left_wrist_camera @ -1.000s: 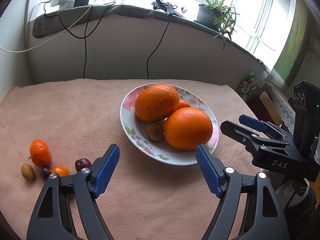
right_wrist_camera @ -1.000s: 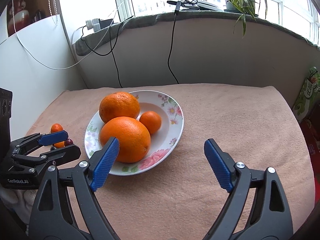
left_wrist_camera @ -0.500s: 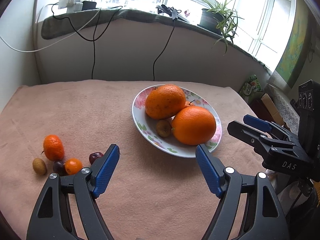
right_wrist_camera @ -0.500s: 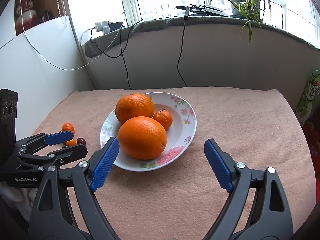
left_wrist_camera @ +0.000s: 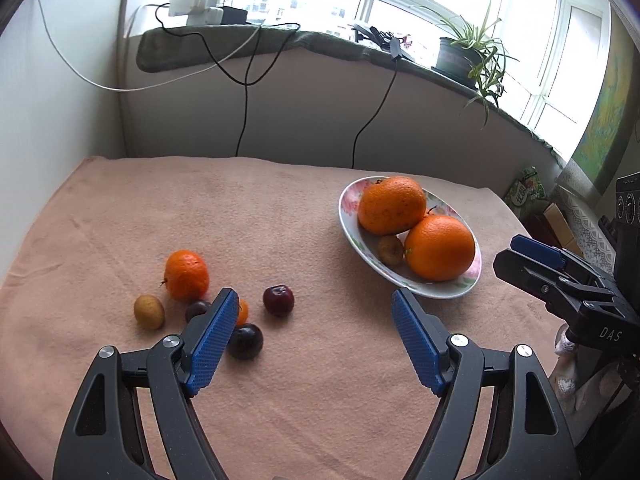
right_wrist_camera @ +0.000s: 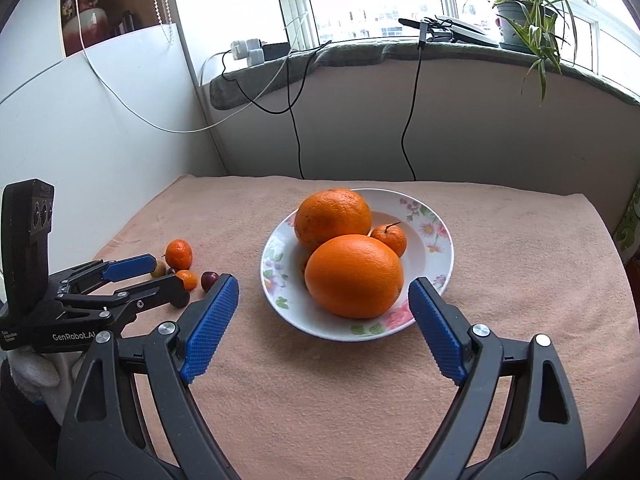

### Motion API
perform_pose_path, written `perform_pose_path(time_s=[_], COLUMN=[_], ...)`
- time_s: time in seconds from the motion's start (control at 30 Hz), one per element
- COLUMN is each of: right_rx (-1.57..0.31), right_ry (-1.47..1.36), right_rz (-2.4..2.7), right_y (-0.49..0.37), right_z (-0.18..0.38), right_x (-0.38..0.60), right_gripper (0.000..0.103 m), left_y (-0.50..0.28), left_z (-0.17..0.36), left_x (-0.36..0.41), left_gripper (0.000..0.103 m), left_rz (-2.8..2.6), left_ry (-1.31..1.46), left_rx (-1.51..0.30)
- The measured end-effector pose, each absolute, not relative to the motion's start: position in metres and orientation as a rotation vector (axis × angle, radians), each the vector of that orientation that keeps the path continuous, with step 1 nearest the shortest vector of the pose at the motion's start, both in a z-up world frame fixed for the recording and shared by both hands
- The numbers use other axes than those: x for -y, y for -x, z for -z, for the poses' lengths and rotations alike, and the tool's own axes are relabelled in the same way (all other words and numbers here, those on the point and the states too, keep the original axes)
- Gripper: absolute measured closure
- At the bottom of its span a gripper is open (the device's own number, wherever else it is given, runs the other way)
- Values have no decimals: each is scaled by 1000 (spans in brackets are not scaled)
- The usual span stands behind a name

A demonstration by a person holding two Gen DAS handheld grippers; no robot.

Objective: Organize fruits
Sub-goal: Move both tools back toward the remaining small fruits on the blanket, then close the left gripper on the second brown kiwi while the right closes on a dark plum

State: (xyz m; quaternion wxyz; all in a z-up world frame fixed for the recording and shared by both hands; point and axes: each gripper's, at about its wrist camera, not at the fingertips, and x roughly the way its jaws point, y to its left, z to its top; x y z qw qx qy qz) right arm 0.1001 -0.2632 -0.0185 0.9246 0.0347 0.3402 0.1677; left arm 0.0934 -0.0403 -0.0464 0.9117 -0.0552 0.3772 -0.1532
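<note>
A floral plate (left_wrist_camera: pixel 352 236) (right_wrist_camera: pixel 438 256) holds two big oranges (left_wrist_camera: pixel 439 248) (right_wrist_camera: pixel 354 276), a small mandarin (right_wrist_camera: pixel 389 238) and a brownish fruit (left_wrist_camera: pixel 391 249). Loose on the pink cloth lie a mandarin (left_wrist_camera: pixel 187 275) (right_wrist_camera: pixel 179 253), a yellow-brown fruit (left_wrist_camera: pixel 149 311), a tiny orange fruit (left_wrist_camera: pixel 242 312) and dark plums (left_wrist_camera: pixel 279 300) (left_wrist_camera: pixel 245 341). My left gripper (left_wrist_camera: pixel 312 320) is open and empty, just right of the loose fruit. My right gripper (right_wrist_camera: pixel 323 304) is open and empty in front of the plate.
A wall with hanging cables (right_wrist_camera: pixel 408 120) rises behind the table. The sill above carries a potted plant (right_wrist_camera: pixel 524 4) and chargers (left_wrist_camera: pixel 192 4). The cloth's right edge (left_wrist_camera: pixel 508 208) drops off to boxes and packets on the floor.
My left gripper has swung left, from facing the plate to facing the loose fruit. My right gripper has drawn slightly back and up from the plate. Both stay open.
</note>
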Motion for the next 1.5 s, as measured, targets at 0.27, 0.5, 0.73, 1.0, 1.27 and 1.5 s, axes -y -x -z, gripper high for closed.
perform_pose_path(time_s=[0.27,0.5,0.73,1.0,1.27,1.5], right_rx=[-720,-753,-786,-824,-875,-900], right_ry=[-43,-41,-18,18,47,71], right_rz=[-427,-498,-562,-625,-668,-682], right_y=[-99,-103,-108,-111,-123,-133], right_z=[23,31,43,56,71,78], right_x=[231,201,171,139,116,104], right_gripper=[14,14,14,21,39,51], left_y=[-90,-89,-91,-100,-110,-118], left_z=[49,57,70,82,90,97], left_x=[-4,-42,-63,-62,-62,-63], left_gripper=[24,25,31,48,58,66], left_rz=[227,147,114,150,165,165], left_ry=[168,206,229,227,222,226], left_rx=[-774,-776,-794,-825,-851,-875])
